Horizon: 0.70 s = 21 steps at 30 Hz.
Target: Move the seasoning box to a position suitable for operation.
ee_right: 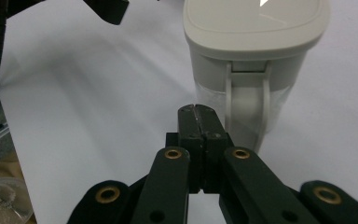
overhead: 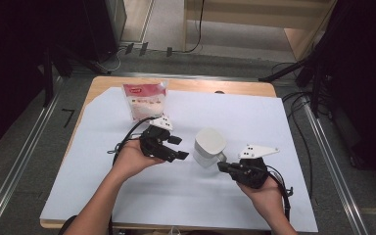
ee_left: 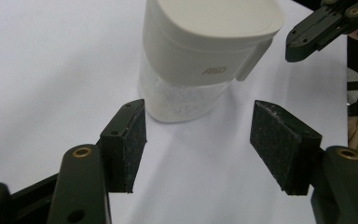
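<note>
I see the white lidded plastic canister (overhead: pixel 209 147) standing upright, handle toward my clenched, empty right gripper (overhead: pixel 223 167); my left gripper (overhead: pixel 178 148) gapes released.

Table (overhead: pixel 105 83): white sheet (overhead: pixel 254 122), jug (overhead: pixel 209 147), bag (overhead: pixel 144 100).

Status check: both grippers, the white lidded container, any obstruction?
Left gripper open, short of the white-lidded clear plastic container, not touching. Right gripper shut, empty, tips near container's handle. Red-and-white pouch stands clear behind; nothing blocking.
</note>
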### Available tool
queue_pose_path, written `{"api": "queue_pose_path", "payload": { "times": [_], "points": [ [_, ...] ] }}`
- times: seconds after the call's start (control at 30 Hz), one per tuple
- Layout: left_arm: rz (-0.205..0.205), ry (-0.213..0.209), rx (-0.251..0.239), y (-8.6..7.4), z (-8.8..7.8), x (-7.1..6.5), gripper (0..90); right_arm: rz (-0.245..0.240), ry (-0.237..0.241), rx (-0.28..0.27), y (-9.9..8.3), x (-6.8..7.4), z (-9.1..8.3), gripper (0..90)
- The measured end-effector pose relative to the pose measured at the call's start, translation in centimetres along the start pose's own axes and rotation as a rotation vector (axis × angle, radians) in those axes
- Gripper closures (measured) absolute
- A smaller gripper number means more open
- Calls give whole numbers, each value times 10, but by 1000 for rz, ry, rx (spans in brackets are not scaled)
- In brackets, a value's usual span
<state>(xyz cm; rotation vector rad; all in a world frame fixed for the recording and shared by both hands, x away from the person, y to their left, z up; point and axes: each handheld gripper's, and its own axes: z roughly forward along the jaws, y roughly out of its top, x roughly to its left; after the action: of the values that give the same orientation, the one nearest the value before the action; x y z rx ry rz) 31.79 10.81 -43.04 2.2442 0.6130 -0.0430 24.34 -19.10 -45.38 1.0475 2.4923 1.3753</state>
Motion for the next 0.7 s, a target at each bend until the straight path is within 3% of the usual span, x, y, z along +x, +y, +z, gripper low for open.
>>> {"api": "queue_pose_path", "payload": {
  "times": [0.1,0.3,0.5,0.7],
  "points": [
    [-20,9,26,-2,5,5,377,-3,10,15,0,1,7,900],
    [-27,17,-4,-2,2,8,382,-8,-1,35,0,0,14,900],
    [-29,29,-6,-4,-1,9,403,22,-10,31,-1,-8,13,900],
    [-34,39,-26,-5,-1,10,366,5,-50,25,-1,-7,10,900]
  ]
}}
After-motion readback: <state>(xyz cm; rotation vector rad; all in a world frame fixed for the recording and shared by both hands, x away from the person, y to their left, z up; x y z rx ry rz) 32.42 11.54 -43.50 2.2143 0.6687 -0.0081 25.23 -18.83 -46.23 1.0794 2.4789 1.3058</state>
